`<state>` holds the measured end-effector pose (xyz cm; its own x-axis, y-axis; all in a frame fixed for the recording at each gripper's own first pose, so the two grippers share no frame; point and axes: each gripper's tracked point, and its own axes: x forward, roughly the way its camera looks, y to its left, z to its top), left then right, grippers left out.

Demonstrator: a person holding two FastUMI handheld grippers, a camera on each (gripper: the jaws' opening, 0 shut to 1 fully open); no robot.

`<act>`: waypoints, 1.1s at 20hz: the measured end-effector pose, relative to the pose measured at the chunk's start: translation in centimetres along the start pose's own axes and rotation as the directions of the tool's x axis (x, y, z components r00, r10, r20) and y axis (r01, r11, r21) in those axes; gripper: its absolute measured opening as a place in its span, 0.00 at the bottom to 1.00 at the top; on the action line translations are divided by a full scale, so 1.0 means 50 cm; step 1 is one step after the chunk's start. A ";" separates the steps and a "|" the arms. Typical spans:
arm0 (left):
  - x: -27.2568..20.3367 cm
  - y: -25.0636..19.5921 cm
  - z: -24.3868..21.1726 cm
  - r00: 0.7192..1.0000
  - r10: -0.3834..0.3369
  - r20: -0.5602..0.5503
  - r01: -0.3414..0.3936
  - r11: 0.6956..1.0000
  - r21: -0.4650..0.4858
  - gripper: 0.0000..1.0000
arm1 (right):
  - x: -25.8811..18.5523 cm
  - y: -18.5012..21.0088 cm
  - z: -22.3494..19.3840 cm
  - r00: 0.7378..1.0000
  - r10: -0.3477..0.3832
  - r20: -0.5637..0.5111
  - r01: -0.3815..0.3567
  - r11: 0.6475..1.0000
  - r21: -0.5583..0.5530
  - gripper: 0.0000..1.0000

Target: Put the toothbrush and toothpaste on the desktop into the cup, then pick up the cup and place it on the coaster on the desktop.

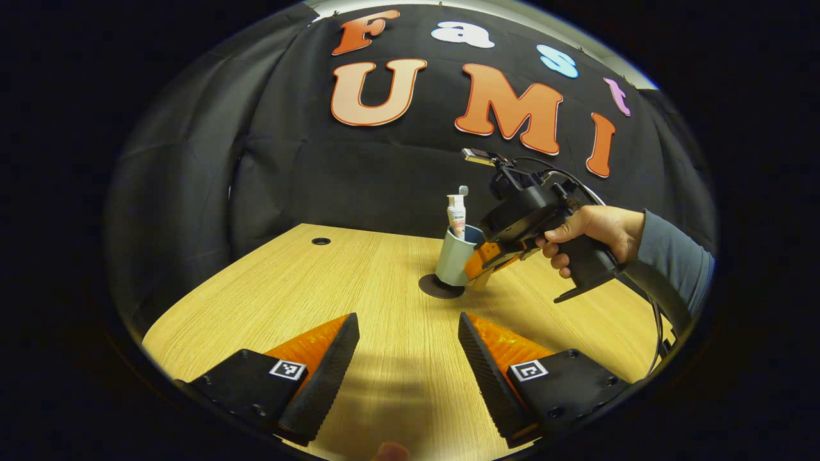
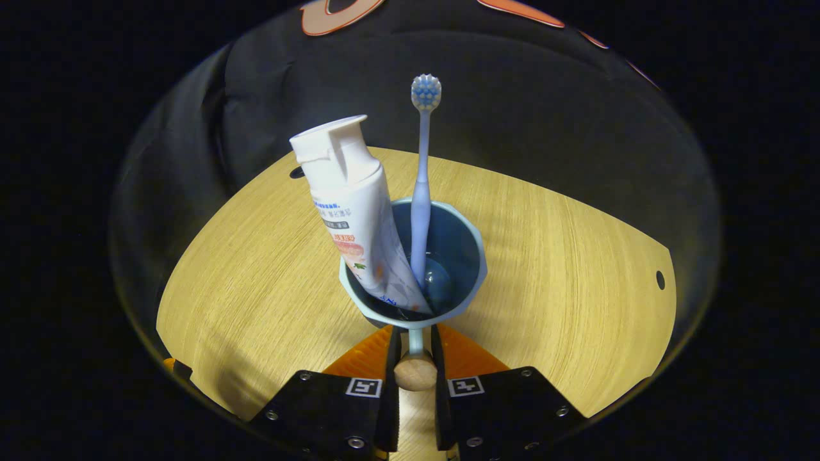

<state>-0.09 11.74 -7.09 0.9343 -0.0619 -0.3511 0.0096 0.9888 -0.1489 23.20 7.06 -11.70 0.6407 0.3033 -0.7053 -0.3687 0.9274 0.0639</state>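
Where the right hand-held gripper (image 2: 415, 349) has its two fingers pressed on either side of the cup's handle (image 2: 415, 370), a pale blue stem capped with a round wooden knob, the cup (image 2: 448, 256) itself sits just ahead of it over the wooden surface (image 2: 243, 275). The cup is pale blue-green outside with a faceted rim and a darker blue inside. A white toothpaste tube (image 2: 355, 211) stands in it cap-up, leaning to the left against the rim, with coloured printing on its body. Beside it a light blue toothbrush (image 2: 421, 192) stands nearly upright, its blue-and-white bristle head well above the rim.

The left gripper view takes in the same things from farther off. There the cup (image 1: 453, 259) is tilted, its lower edge touching or just above a dark round coaster (image 1: 439, 287) that lies on the surface (image 1: 307, 288); whether it rests fully on the coaster cannot be told. The toothpaste tube (image 1: 456, 214) pokes out of the cup, and the toothbrush head (image 1: 463, 190) shows as a small grey shape above it. The right hand-held gripper (image 1: 482, 266) meets the cup from the right, held by a hand (image 1: 592, 234) in a grey-blue sleeve (image 1: 676, 259), with a black cable (image 1: 564, 176) trailing from its body. The left hand-held gripper (image 1: 408, 358) hangs over bare wood near the front edge, its fingers spread wide apart with nothing between them.
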 end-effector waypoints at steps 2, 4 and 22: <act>0.006 0.008 -0.003 1.000 0.007 -0.010 -0.007 1.000 -0.008 1.00 | 0.000 -0.006 -0.004 1.000 -0.001 -0.016 0.000 1.000 -0.020 0.23; 0.015 0.012 -0.014 1.000 0.012 -0.017 -0.012 1.000 -0.017 1.00 | -0.005 -0.013 -0.007 0.999 -0.012 -0.038 0.010 0.999 -0.035 0.23; 0.009 -0.082 0.089 0.998 -0.010 0.058 0.006 0.997 0.070 1.00 | -0.260 -0.107 0.050 0.923 -0.010 0.384 -0.003 0.999 0.034 0.96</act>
<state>1.89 8.26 -2.52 0.9531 -0.0635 -0.2959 0.0399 0.9956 -0.0853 18.52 -1.27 -1.10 0.8540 0.3548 -0.3806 -0.3476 0.9333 0.0901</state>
